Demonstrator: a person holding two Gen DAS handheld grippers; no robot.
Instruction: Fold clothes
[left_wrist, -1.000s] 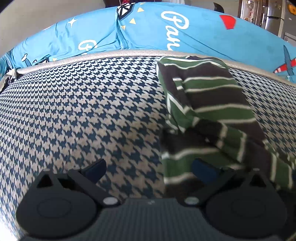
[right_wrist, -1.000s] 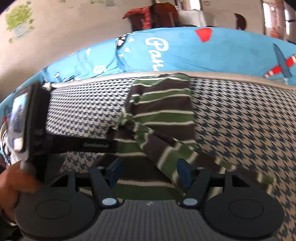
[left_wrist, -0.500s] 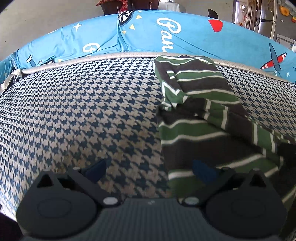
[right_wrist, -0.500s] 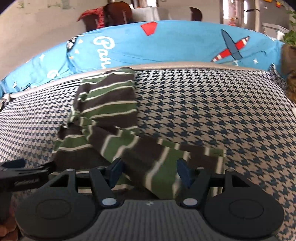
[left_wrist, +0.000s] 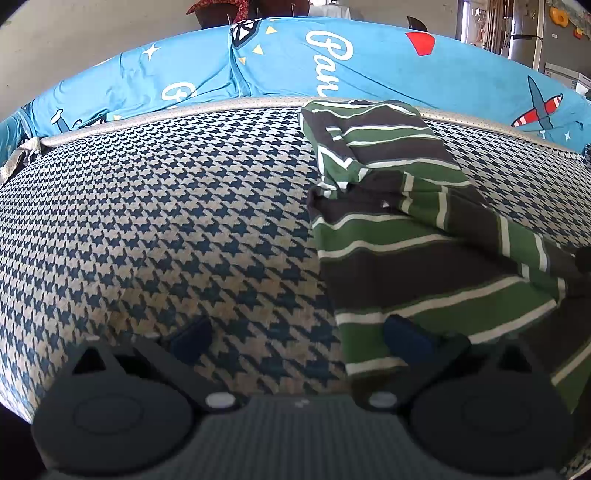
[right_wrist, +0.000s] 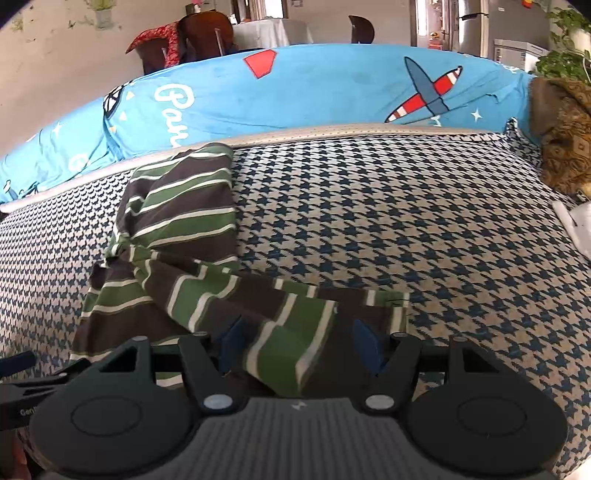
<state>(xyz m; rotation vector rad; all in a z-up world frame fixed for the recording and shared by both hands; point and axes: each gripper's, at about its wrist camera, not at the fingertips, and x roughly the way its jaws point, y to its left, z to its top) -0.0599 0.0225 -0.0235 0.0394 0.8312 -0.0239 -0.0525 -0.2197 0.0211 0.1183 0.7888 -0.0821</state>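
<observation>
left gripper (left_wrist: 299, 334) jaws apart | striped garment (left_wrist: 399, 221) on houndstooth cushion (left_wrist: 166, 206), right

Home, dining chairs (right_wrist: 199, 40), fridge (left_wrist: 524, 29)

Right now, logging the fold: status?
Left gripper open, right gripper open. Striped shirt half-folded on houndstooth cushion. Nothing in the way.

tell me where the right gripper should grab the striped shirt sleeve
Take the striped shirt by the cuff end of its sleeve, coming from the near side. That end lies flat and loose between the open right gripper fingers, free to lift and fold back.
</observation>
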